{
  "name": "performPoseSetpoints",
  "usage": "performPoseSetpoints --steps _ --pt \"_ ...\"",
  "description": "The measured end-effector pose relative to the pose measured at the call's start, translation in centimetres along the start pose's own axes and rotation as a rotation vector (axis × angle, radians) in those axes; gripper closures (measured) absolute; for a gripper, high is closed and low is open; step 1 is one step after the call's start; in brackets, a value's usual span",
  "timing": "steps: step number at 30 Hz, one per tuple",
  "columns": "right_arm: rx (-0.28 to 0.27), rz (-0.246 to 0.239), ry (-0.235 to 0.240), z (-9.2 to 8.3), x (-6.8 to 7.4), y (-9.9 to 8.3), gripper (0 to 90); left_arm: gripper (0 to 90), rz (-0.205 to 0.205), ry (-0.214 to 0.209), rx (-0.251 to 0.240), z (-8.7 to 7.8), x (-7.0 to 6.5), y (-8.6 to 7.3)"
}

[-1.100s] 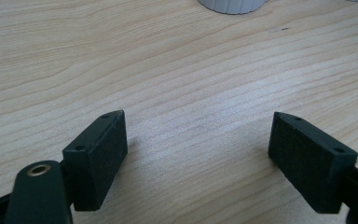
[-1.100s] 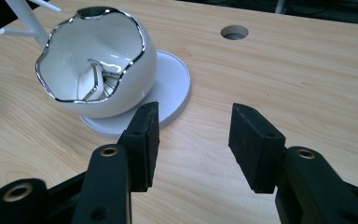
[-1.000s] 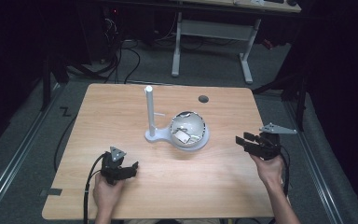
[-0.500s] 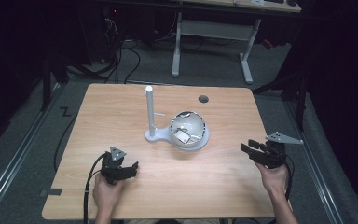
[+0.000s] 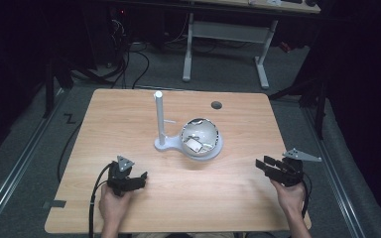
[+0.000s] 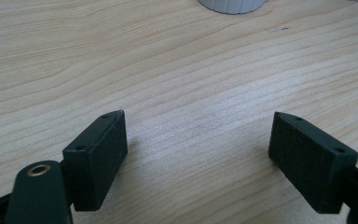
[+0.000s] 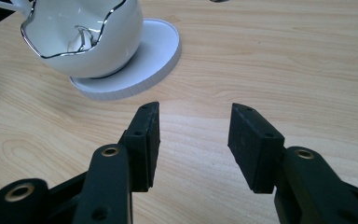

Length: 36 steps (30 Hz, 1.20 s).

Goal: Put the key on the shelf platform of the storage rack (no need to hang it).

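Note:
A white bowl [image 5: 200, 137] with a wavy silver rim sits on the round white base [image 5: 217, 148] of a stand with an upright white post [image 5: 158, 119], mid-table. Some small pale pieces lie inside the bowl. My left gripper [image 5: 138, 179] rests near the front left of the table, its jaws wide open and bare wood between them [image 6: 198, 140]. My right gripper [image 5: 261, 166] hovers low at the front right, pointing toward the bowl [image 7: 84, 37] and base [image 7: 140, 65]; it [image 7: 193, 126] is open, jaws moderately apart, and holds nothing.
A dark round grommet hole [image 5: 216, 105] lies in the wooden table [image 5: 129, 124] behind the bowl. A strip of tape [image 5: 54, 204] marks the front left edge. Cables and a white desk frame [image 5: 223, 29] stand on the floor beyond.
My right gripper has sunk and drawn back toward the table's front right edge. The left gripper, the bowl and the stand have stayed put.

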State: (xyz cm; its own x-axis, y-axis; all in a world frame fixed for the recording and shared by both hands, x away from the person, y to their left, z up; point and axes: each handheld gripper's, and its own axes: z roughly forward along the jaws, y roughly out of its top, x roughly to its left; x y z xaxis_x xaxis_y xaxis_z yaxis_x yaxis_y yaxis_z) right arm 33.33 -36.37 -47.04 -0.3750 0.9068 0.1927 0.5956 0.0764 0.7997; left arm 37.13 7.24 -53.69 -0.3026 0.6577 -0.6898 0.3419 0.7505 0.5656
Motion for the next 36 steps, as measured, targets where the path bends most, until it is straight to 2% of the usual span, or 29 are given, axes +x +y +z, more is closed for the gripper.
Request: performPoseSetpoints --steps 9,22,36 --pt "0.027 -0.010 0.023 1.1 0.7 -1.0 54.1 19.7 -0.003 0.002 0.000 0.0 0.0 0.0" --pt "0.034 0.000 0.046 2.2 1.4 -2.3 54.5 19.6 -0.004 0.002 -0.001 0.0 0.0 0.0" --pt "0.070 -0.020 0.041 3.6 2.4 -3.2 54.7 19.5 -0.002 0.001 -0.001 0.0 0.0 0.0"
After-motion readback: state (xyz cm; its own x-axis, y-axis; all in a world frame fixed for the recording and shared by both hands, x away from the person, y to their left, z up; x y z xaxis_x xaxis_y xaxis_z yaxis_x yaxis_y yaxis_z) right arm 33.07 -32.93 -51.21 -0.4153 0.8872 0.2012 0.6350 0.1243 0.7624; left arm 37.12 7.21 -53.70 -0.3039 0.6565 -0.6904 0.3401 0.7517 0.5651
